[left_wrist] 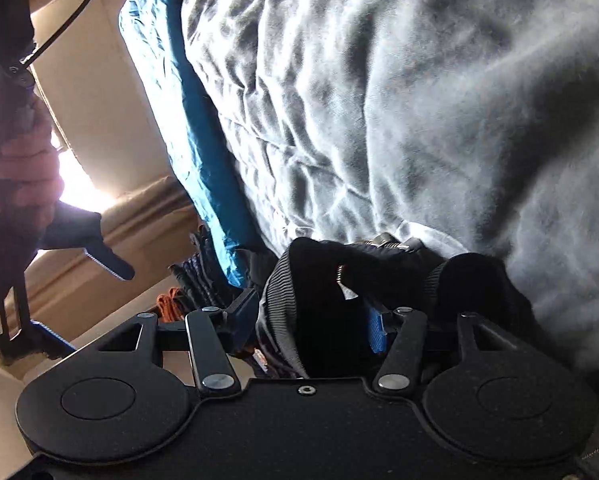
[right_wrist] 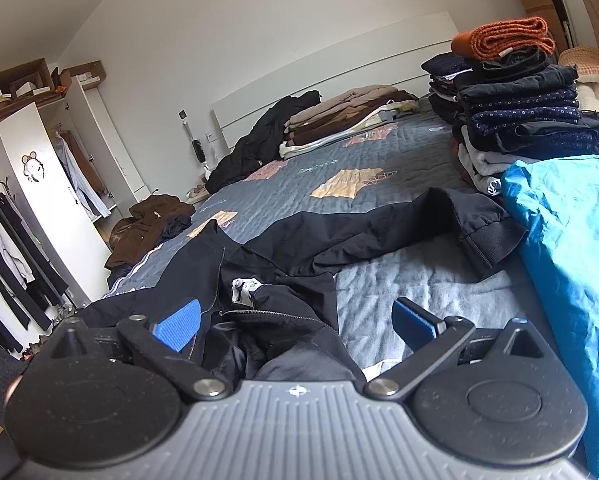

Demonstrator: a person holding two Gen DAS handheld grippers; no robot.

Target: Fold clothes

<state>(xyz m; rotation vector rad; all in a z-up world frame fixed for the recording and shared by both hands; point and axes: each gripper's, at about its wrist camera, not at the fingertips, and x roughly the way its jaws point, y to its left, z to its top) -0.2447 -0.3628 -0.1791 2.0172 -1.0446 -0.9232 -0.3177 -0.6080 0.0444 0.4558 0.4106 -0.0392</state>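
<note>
A black jacket lies spread on the bed, zip open, one sleeve reaching right to its ribbed cuff. My right gripper hovers low over the jacket's collar area, blue pads wide apart and pressing on nothing. In the left wrist view, which is strongly rolled, my left gripper is shut on a thick bunch of the black jacket with a ribbed band. A person's hand holds the right gripper at the left edge, jaws apart.
A grey quilted bedspread covers the bed, and a blue cloth lies at the right. Tall stacks of folded dark clothes topped by an orange knit stand behind it. Beige folded clothes and a black heap lie further back; a wardrobe stands left.
</note>
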